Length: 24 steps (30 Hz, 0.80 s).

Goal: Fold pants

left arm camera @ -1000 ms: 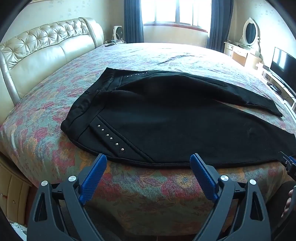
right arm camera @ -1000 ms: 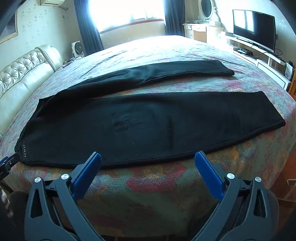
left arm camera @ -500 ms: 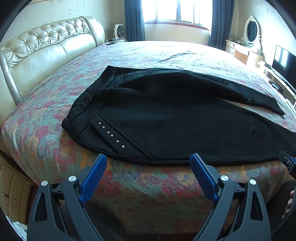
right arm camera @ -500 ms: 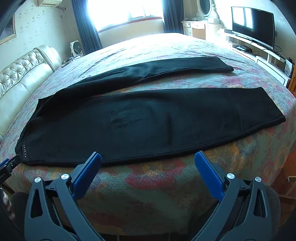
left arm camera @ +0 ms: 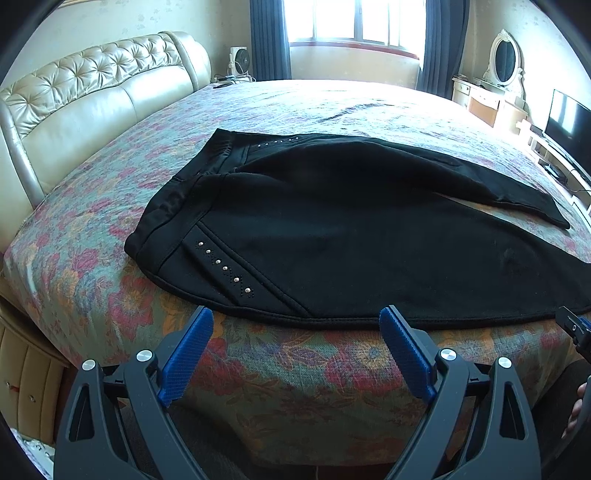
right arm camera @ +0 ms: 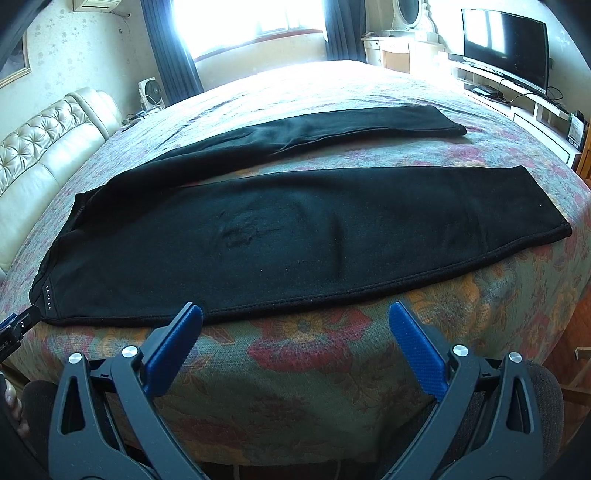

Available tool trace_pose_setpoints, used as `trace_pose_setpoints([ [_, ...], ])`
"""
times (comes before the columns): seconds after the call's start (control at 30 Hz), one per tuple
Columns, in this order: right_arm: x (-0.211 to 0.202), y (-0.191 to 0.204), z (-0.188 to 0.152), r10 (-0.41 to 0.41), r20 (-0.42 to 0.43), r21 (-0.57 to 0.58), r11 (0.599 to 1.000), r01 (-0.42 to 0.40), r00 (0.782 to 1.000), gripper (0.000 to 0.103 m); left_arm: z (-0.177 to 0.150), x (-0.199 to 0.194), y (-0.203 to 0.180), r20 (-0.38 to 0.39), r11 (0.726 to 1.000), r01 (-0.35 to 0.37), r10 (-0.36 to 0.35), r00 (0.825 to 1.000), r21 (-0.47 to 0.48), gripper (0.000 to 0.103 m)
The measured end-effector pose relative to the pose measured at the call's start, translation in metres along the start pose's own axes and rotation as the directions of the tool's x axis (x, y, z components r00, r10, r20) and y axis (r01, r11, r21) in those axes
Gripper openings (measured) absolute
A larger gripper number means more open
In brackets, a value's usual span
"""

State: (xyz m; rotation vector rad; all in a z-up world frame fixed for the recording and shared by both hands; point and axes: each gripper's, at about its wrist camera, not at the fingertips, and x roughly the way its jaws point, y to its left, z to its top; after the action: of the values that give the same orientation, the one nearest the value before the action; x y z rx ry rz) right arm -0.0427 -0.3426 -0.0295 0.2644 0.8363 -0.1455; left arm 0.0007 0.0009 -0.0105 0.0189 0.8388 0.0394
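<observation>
Black pants point(left arm camera: 332, 229) lie spread flat on the floral bed, waistband with silver studs point(left arm camera: 225, 267) to the left and both legs running right, apart in a V. The right wrist view shows the near leg point(right arm camera: 295, 240) and the far leg point(right arm camera: 332, 125) full length. My left gripper point(left arm camera: 295, 325) is open and empty, just short of the pants' near hem by the studded hip. My right gripper point(right arm camera: 295, 317) is open and empty, just short of the near leg's hem around mid-thigh. Each gripper's tip shows at the edge of the other's view.
The floral bedspread point(left arm camera: 110, 177) covers a wide bed with a cream tufted headboard point(left arm camera: 81, 96) on the left. A TV point(right arm camera: 506, 48) on a low stand and a vanity mirror point(left arm camera: 504, 55) stand to the right. A window with dark curtains point(left arm camera: 354, 22) is behind.
Both grippers have edged slightly forward and up toward the pants' near hem. The pants have not moved, and both grippers stay open.
</observation>
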Motion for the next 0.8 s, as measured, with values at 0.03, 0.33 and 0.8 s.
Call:
trace_pose_setpoints([
  [0.03,0.0001,-0.0004,-0.0004,0.000,-0.001,0.001,1.000,0.000,1.000,0.101,-0.0001,-0.0002,0.0001,0.000,1.000,-0.002,0.002,1.000,0.000,0.090],
  [0.33,0.0014,-0.0022,-0.0016,0.001,-0.012,0.007,1.000,-0.001,1.000,0.101,0.0011,-0.0002,0.0012,0.000,1.000,-0.008,0.008,1.000,-0.006,0.090],
  [0.8,0.0034,-0.0028,-0.0027,0.004,-0.018,0.011,1.000,-0.004,1.000,0.101,0.0006,0.0007,0.0022,-0.009,1.000,-0.010,0.009,1.000,-0.014,0.090],
])
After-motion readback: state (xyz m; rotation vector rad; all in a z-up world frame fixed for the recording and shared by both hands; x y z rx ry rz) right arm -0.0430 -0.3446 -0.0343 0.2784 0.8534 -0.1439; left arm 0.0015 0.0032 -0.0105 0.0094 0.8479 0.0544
